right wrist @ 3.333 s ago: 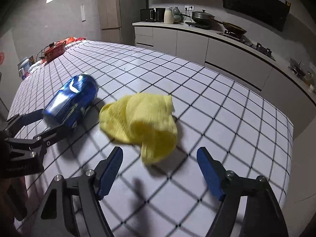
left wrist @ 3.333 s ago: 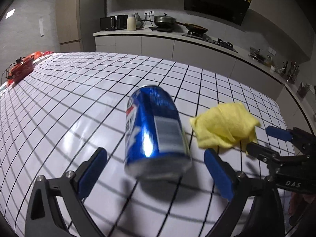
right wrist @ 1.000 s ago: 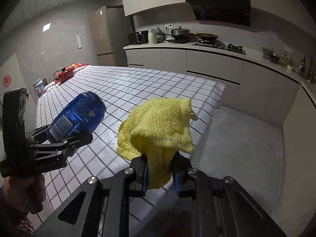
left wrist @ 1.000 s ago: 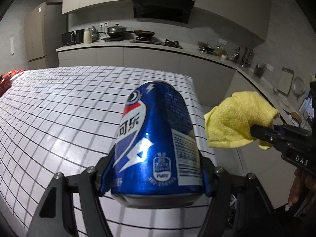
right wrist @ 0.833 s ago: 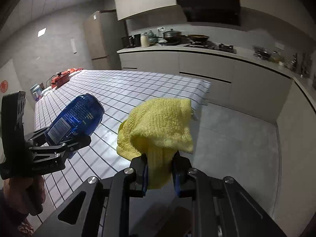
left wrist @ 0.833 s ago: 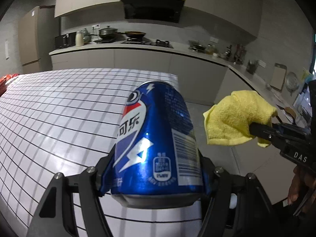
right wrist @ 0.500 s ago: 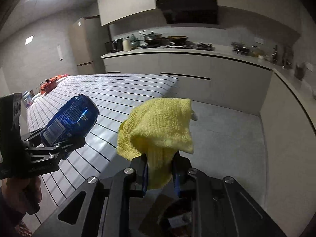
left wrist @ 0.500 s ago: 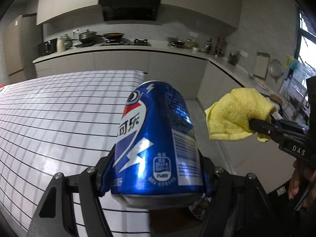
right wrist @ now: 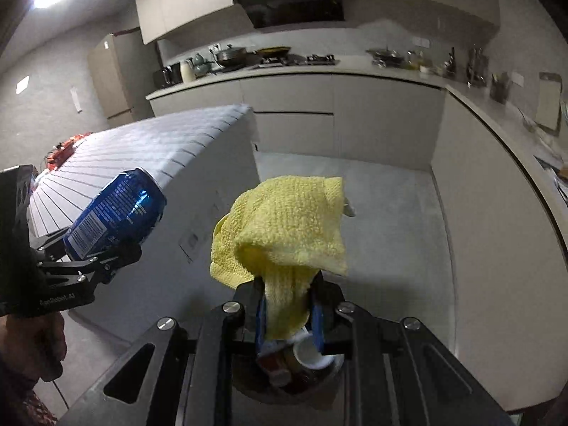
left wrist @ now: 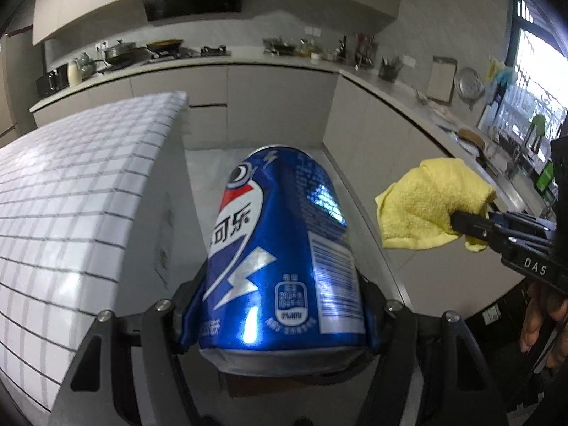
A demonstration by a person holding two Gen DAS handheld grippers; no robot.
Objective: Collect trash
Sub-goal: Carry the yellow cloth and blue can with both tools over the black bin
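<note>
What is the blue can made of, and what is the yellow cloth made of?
Can: looks like thin metal, probably aluminium, with a glossy printed skin; it throws bright glints and mirrors the window, and its bottom rim is bare silver.
Cloth: looks like soft looped terry or microfibre, matte; its surface is nubbly and it droops in folds where the right gripper pinches it.
</note>
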